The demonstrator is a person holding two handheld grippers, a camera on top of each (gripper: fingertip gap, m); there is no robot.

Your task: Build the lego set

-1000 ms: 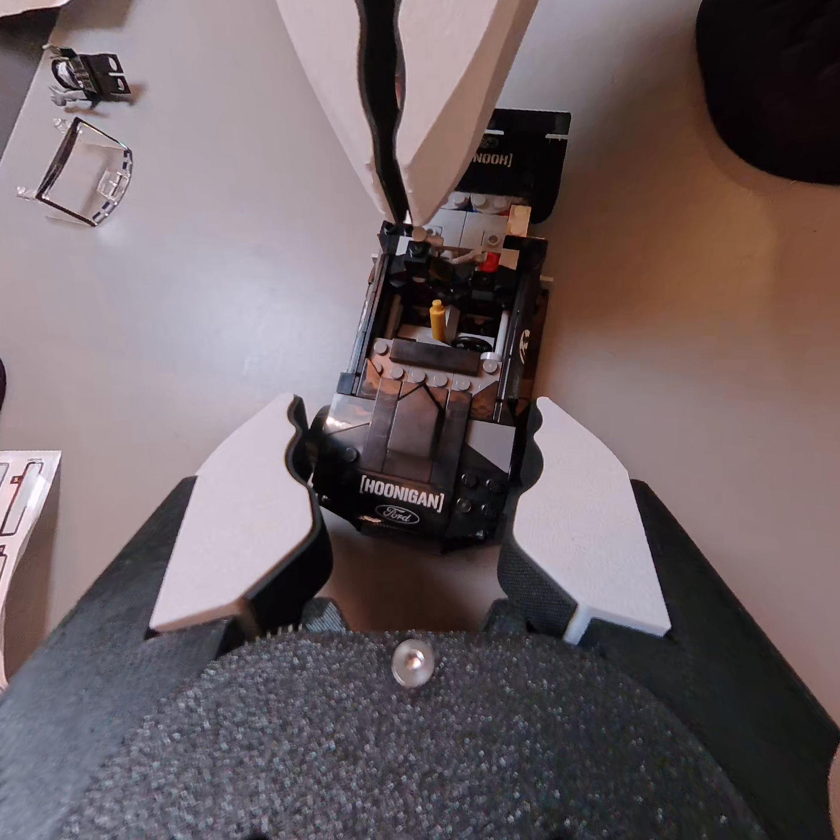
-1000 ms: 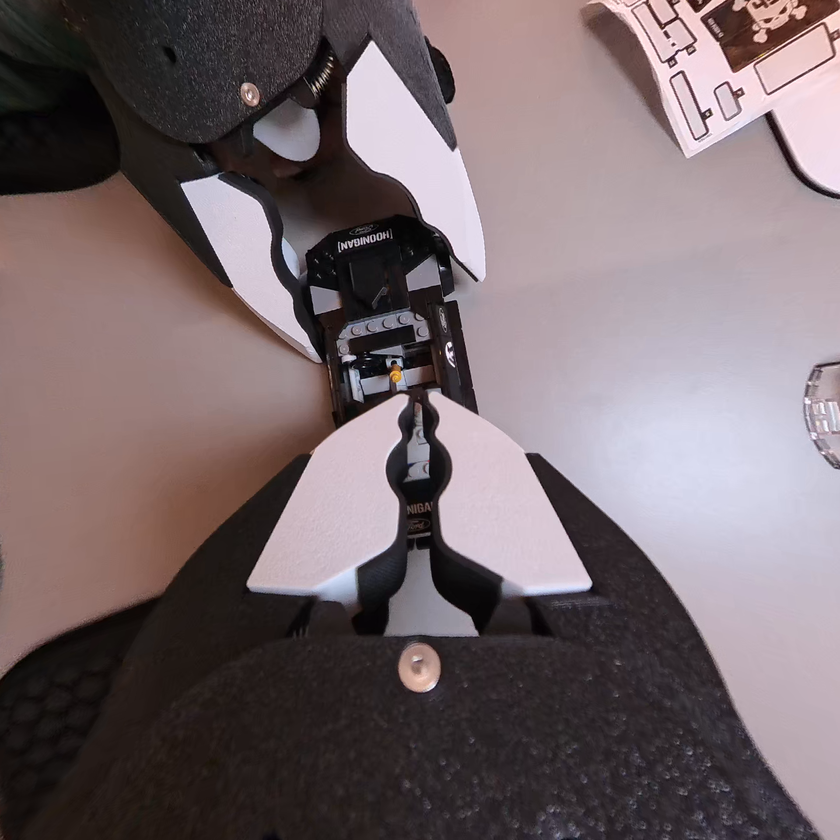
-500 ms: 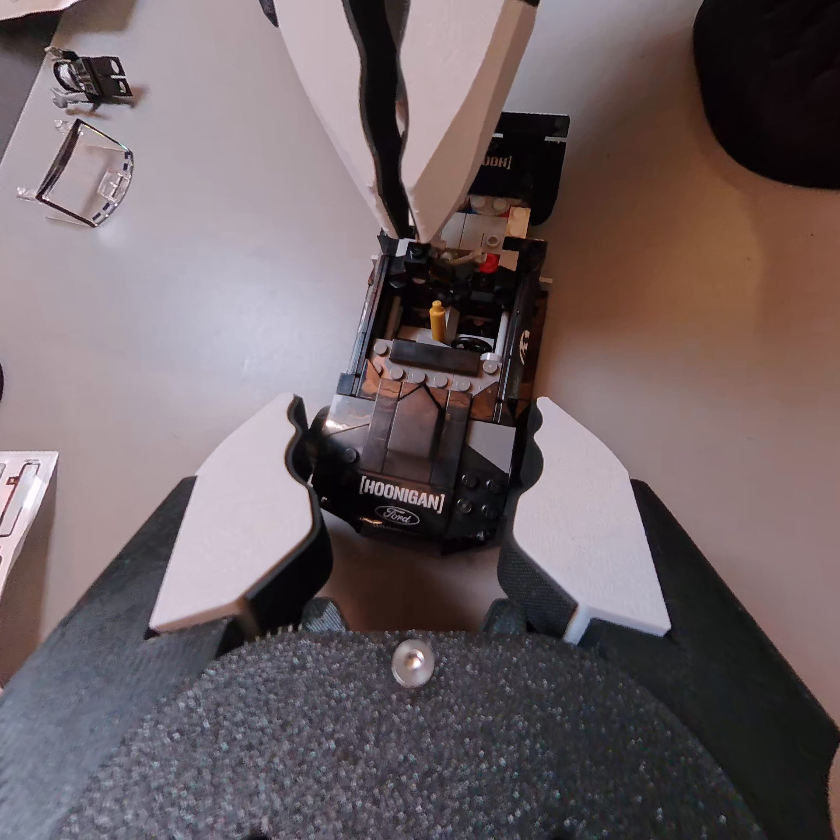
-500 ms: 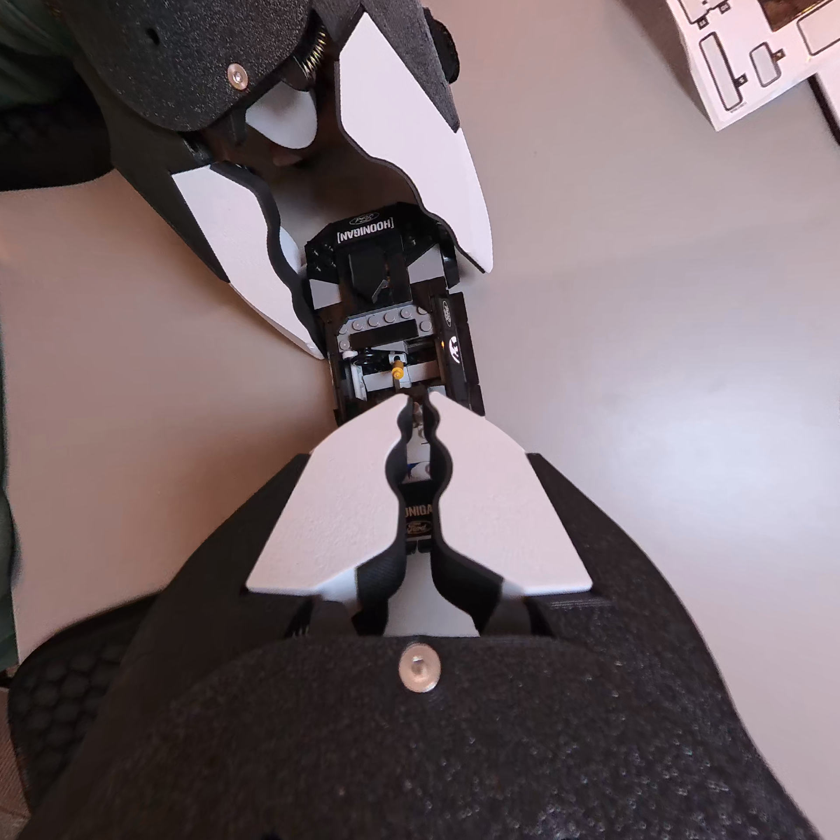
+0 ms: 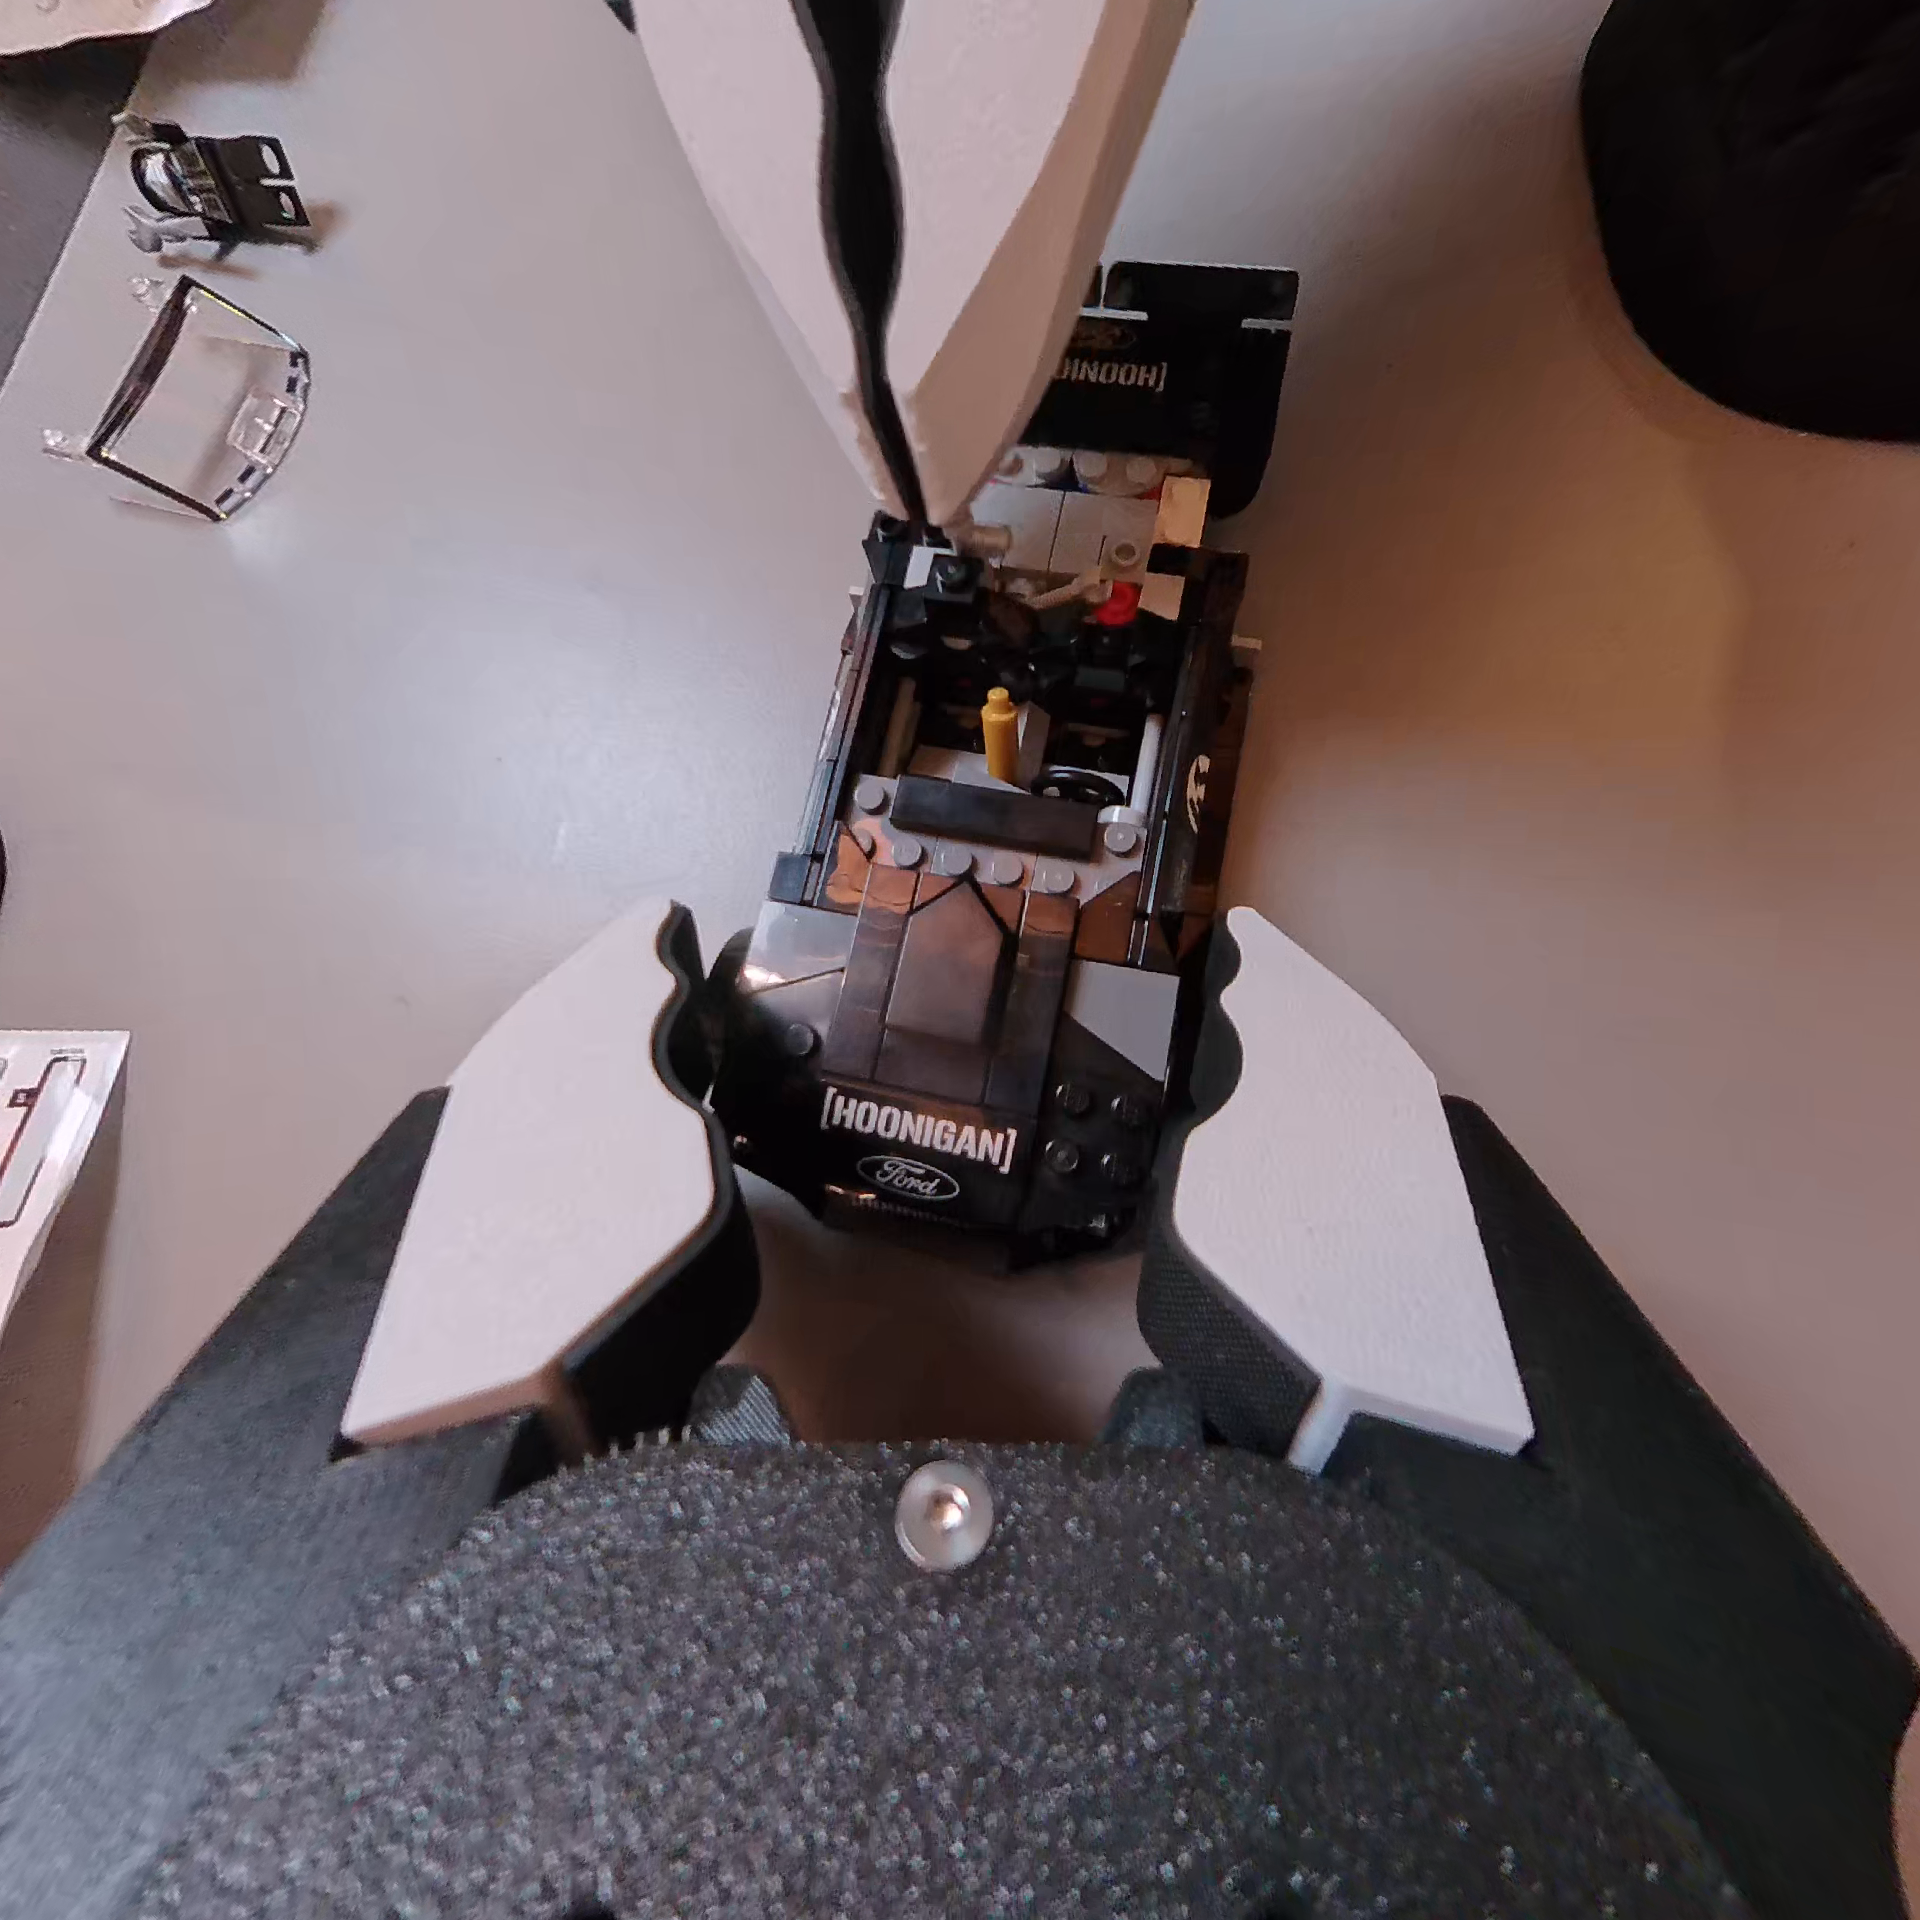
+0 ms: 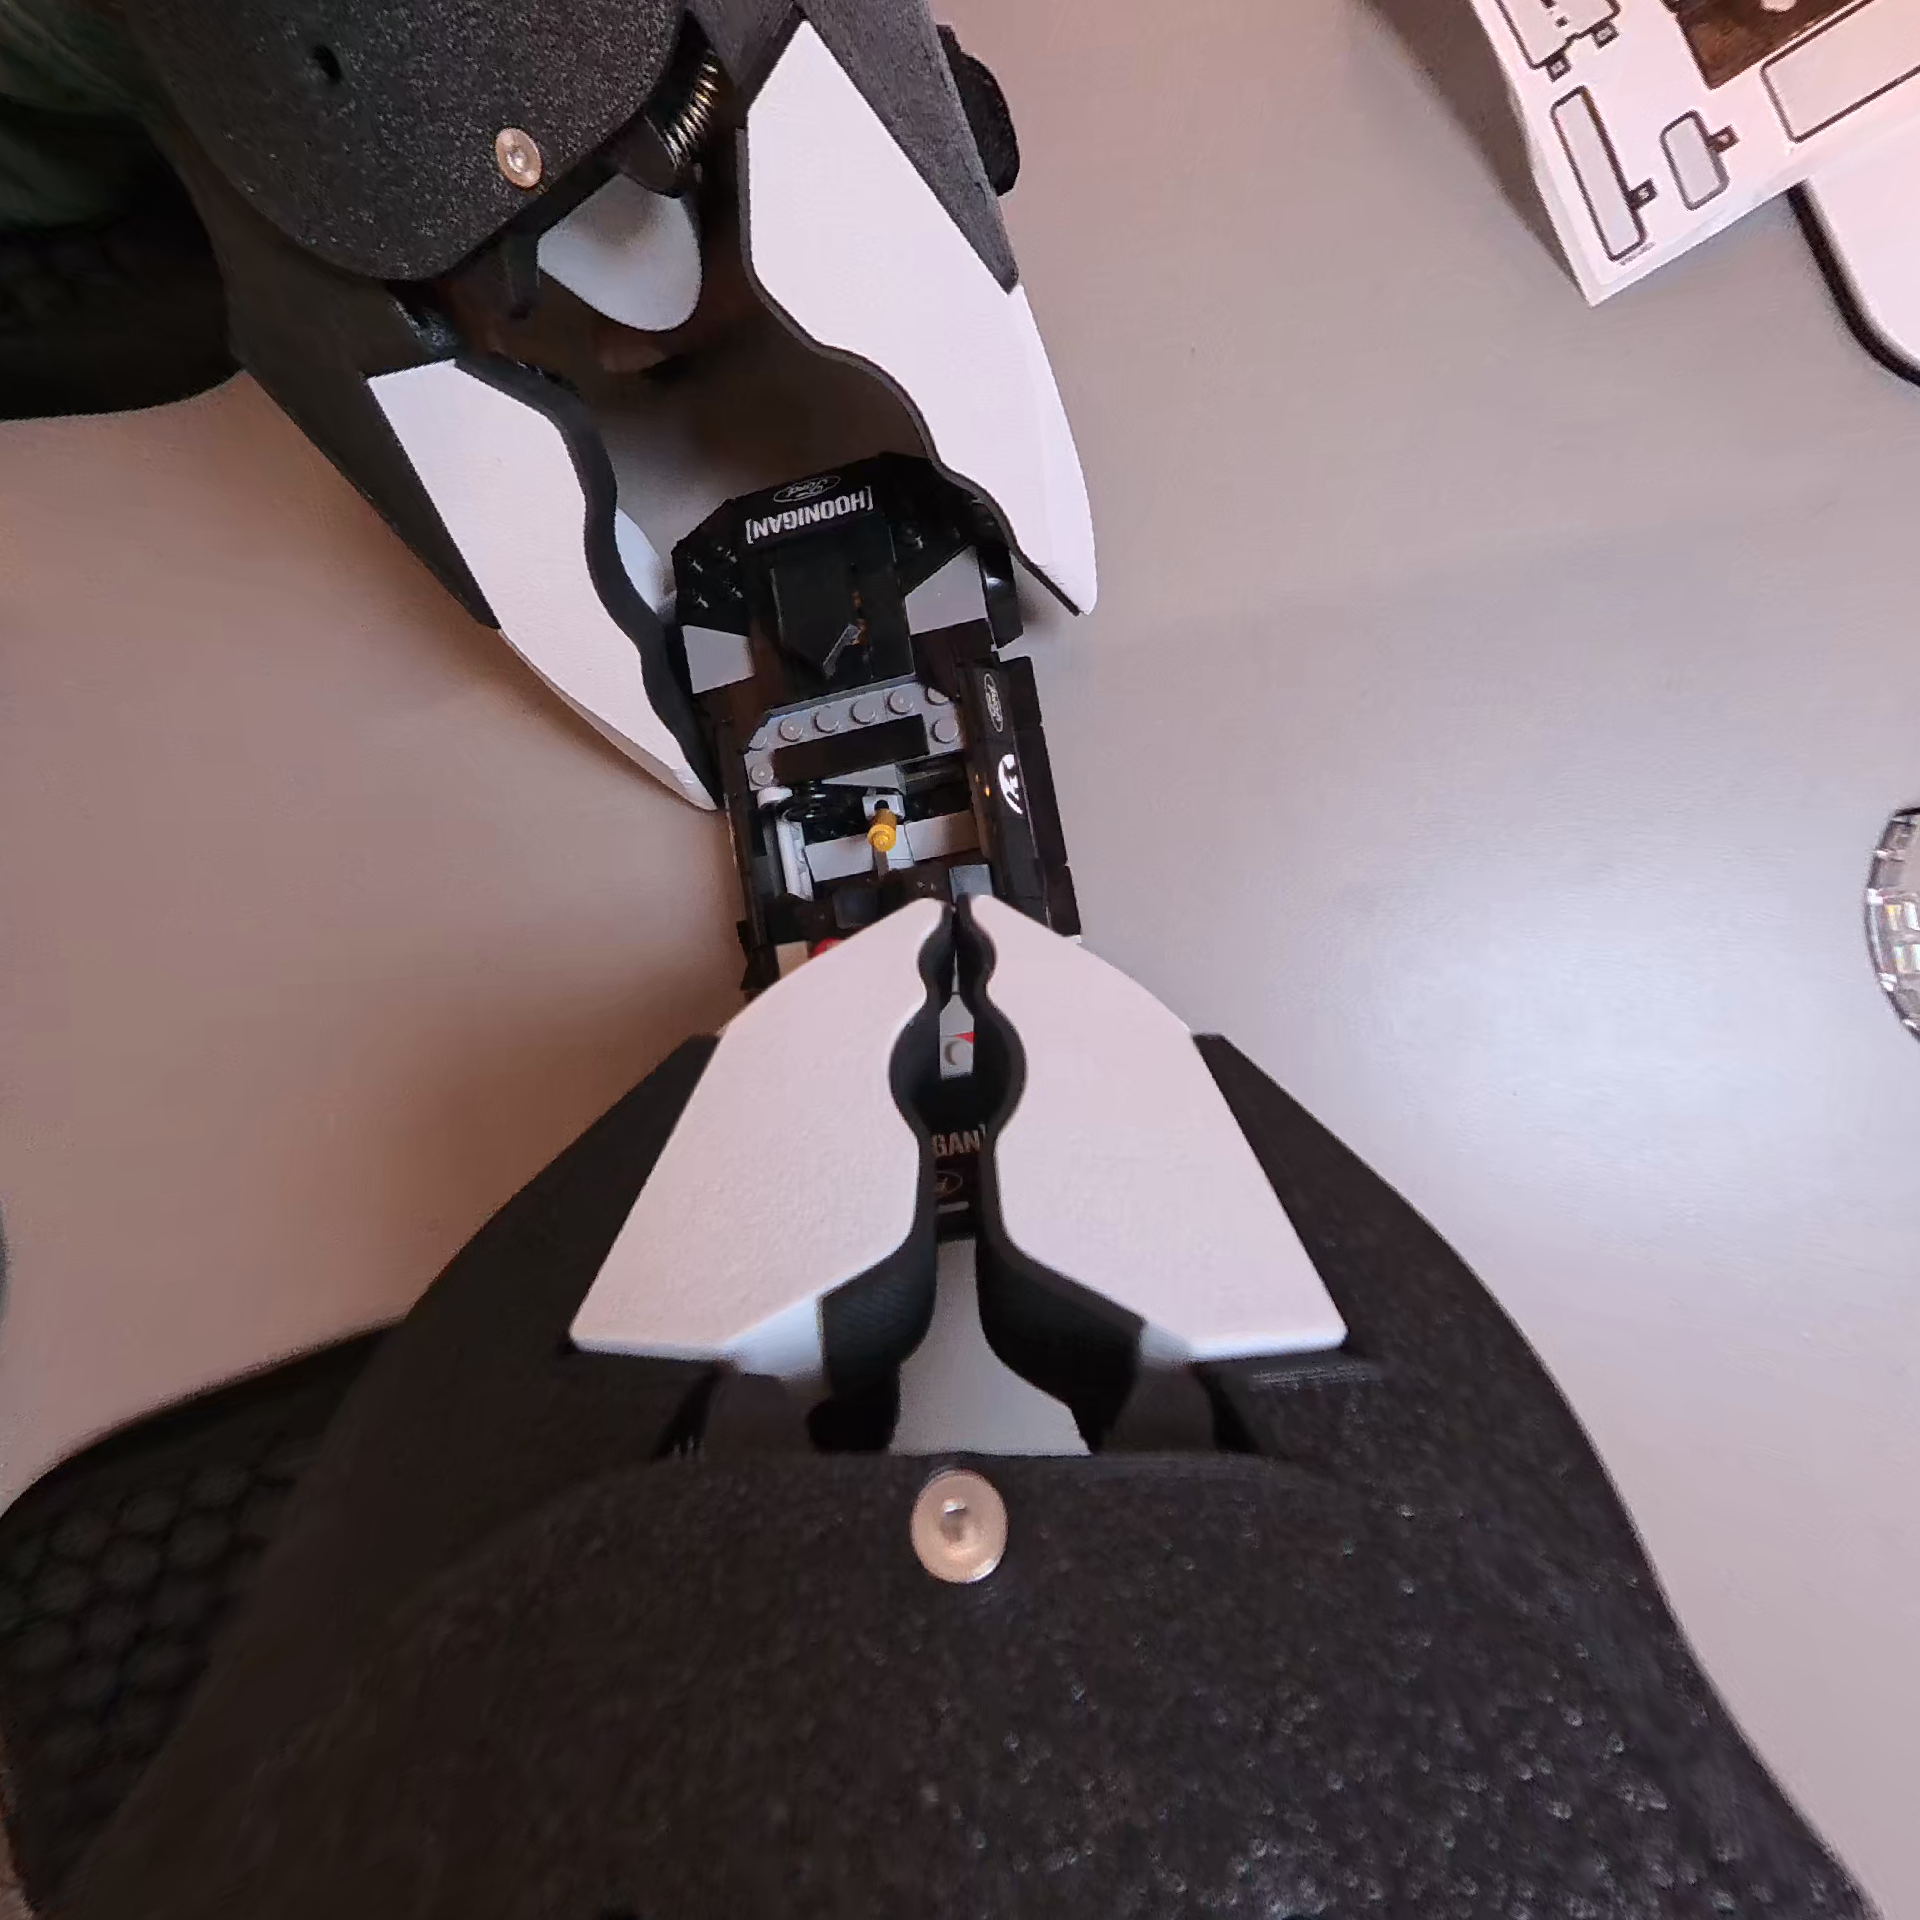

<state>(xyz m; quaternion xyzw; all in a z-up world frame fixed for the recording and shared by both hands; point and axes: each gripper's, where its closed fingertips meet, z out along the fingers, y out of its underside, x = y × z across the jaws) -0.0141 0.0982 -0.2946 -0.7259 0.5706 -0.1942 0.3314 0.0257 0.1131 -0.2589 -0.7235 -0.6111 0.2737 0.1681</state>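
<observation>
The lego car (image 5: 997, 935) sits on the grey table (image 5: 468, 727), a black and grey roofless model with its cabin open, a yellow lever (image 5: 1000, 732) upright in the middle. Its long axis runs straight between the two grippers: the printed bonnet end faces the left gripper (image 5: 951, 1029), the rear wing end faces the right gripper (image 6: 956, 914).

The left gripper's fingers are spread wide and sit one on each side of the car's front, close against its flanks; whether both actually press on it cannot be told. The right gripper's fingers are drawn nearly together, only a thin slit between the tips, which rest at the rear edge of the cabin. Whether a small brick is pinched there cannot be told.

Only the left wrist view shows the rear wing (image 5: 1184, 353), since in the right wrist view that gripper's own fingers cover most of the tail. It alone also shows a clear windscreen piece (image 5: 187, 400) and a small black and clear part (image 5: 218, 187) lying well apart at the far left. The right wrist view alone shows a clear rounded piece (image 6: 1896, 935) at its right edge. A white sticker sheet (image 6: 1662, 135) appears in both views
</observation>
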